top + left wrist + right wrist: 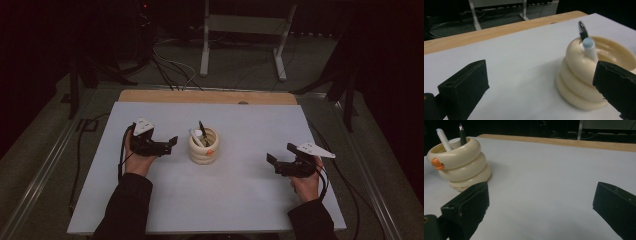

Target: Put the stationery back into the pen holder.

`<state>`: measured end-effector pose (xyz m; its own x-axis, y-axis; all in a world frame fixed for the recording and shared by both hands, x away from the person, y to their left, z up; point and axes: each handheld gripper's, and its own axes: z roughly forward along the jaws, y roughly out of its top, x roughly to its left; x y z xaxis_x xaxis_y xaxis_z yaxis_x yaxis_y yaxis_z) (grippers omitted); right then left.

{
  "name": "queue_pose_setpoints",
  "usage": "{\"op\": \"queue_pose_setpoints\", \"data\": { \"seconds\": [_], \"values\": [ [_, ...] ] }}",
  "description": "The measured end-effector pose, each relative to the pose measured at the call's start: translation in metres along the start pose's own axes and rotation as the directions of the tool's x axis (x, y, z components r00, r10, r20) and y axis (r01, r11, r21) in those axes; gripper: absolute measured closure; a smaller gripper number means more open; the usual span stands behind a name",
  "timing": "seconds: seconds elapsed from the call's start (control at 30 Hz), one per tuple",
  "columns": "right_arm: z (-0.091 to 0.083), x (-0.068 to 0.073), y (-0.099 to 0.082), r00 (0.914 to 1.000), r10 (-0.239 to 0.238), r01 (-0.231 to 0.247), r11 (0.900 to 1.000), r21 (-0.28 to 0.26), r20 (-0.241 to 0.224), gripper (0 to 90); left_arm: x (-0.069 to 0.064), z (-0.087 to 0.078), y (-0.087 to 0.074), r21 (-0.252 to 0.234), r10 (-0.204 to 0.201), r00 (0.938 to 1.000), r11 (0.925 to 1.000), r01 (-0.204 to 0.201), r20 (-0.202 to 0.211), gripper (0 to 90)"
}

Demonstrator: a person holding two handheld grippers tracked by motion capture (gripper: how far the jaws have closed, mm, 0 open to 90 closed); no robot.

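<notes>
- Wide white table [240, 200], wooden strip along its far edge; a cream pen holder [204, 147] made of stacked rings standing upright near the middle, a little left of centre.
- Left gripper [169, 144] just beside the holder on its left side, pointing across at it; right gripper [272, 162] well apart on the other side, a bit nearer the person, also aimed inward.
- Left clearly the nearer of the two: from the left gripper view the holder [584, 77] sits close ahead and off toward the right-hand finger, partly hidden behind it.
- From the right gripper view the holder [461, 165] farther off, up beyond the left-hand finger, with bare table between the fingers.
- Left fingers [466, 90] spread wide, nothing between them; right fingers [466, 207] likewise spread wide and holding nothing.
- Two pens standing in the holder, long axes close to vertical with a slight lean: a white pen [196, 137] with a pale cap toward the left rim, a dark pen [202, 131] just beside it.
- Likely next reach: down from above onto a pen top, or sideways round the holder — shorter for the left.
- Small orange beak-like tab [437, 164] on the top ring, facing the person.
</notes>
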<state>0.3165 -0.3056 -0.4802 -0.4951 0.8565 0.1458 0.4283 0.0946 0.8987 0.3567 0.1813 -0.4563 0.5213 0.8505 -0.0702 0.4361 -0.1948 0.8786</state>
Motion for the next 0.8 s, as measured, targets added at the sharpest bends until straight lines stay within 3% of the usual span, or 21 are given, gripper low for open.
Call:
{"op": "queue_pose_setpoints", "data": {
  "seconds": [0.3,0.57,0.8],
  "values": [
    [-0.003,0.006,-0.001,0.9999,-0.001,0.001,0.9999,-0.013,-0.014,0.8,0.016,-0.028,-0.024,-0.006,0.006,0.999,1.0,-0.006,-0.044,0.5],
    [-0.006,0.011,-0.001,0.9998,0.005,-0.005,0.9995,-0.032,-0.019,0.8,0.029,-0.058,-0.044,-0.058,-0.001,0.997,0.9983,-0.004,-0.077,0.5],
    [-0.009,0.013,-0.001,0.9999,-0.003,0.003,0.9988,-0.048,-0.013,0.8,0.034,-0.075,-0.052,-0.116,-0.025,0.995,0.9932,0.014,-0.096,0.5]
  ]
}}
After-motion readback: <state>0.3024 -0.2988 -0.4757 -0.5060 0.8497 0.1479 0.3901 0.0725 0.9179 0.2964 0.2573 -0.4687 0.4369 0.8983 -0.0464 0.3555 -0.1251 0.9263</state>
